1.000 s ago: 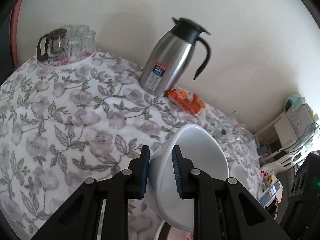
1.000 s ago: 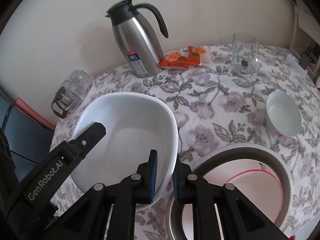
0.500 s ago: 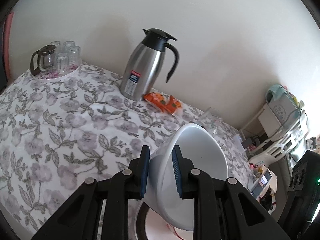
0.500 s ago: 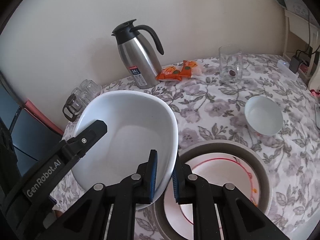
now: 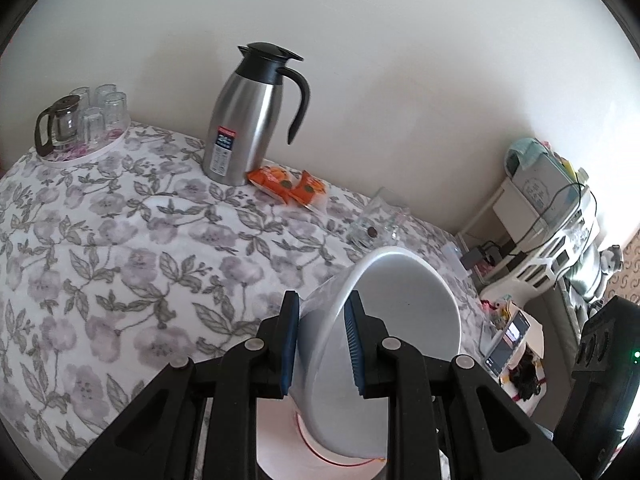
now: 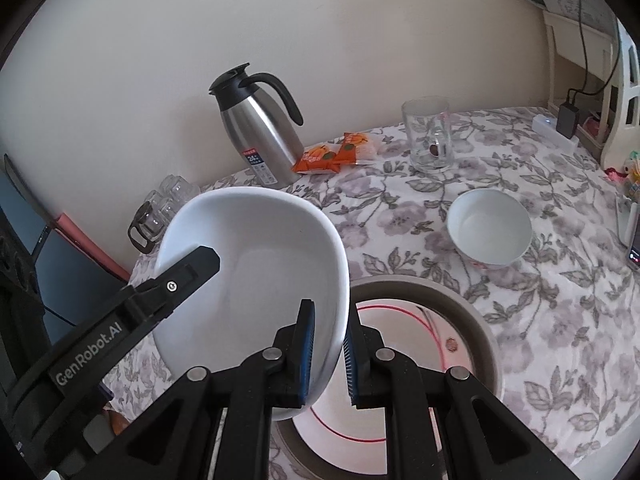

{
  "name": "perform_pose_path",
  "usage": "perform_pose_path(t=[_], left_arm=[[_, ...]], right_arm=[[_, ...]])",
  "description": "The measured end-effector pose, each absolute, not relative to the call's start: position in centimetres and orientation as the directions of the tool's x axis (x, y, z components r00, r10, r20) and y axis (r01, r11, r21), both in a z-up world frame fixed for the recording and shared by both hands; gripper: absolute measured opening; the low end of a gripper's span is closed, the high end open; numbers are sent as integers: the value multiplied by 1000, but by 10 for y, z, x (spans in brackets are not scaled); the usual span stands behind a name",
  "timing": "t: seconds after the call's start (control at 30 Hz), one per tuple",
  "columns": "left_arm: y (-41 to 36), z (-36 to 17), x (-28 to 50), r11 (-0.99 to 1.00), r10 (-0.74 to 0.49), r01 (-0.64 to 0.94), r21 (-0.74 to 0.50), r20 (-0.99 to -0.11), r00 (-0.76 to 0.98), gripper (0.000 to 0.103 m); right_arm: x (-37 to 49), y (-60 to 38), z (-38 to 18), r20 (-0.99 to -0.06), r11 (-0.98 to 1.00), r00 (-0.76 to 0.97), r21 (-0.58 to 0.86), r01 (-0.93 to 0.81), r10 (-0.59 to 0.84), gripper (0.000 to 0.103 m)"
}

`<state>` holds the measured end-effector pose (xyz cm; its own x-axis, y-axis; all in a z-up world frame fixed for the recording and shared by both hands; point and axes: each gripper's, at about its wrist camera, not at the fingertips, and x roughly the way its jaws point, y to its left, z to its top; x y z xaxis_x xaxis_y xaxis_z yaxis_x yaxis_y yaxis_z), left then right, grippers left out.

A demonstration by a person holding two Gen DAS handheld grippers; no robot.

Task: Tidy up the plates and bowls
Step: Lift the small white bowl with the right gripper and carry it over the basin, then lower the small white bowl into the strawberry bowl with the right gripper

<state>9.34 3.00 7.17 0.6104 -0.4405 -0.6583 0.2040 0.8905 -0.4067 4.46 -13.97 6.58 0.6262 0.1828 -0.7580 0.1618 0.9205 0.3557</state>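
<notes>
While clamped on opposite rims, large bowl [image 6: 256,264] overhangs plate [image 6: 476,328].

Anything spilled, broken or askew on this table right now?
Nothing spilled or broken. The large white bowl is tilted only because both claws, left and right, grip its rim above the plate. The small bowl sits upright.

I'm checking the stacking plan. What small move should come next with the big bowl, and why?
Probably ease the big bowl sideways until it hangs centred over the plate, then lower it. Both the left gripper and right gripper pinch its rim, it is off the table and tilted, and only its near edge overlaps the plate.
</notes>
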Motion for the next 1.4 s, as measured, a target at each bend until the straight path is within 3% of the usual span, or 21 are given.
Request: perform_pose_path(t=[0.8,1.4], left_arm=[[-24,51,76,893,-450,262,-366,-728,517,24],[-12,25,68,896,-444,211,-391,-769,460,24]], right_arm=[[23,-187,37,-812,906,553,360,221,187,18],[17,-184,25,-836,905,496,376,200,237,18]])
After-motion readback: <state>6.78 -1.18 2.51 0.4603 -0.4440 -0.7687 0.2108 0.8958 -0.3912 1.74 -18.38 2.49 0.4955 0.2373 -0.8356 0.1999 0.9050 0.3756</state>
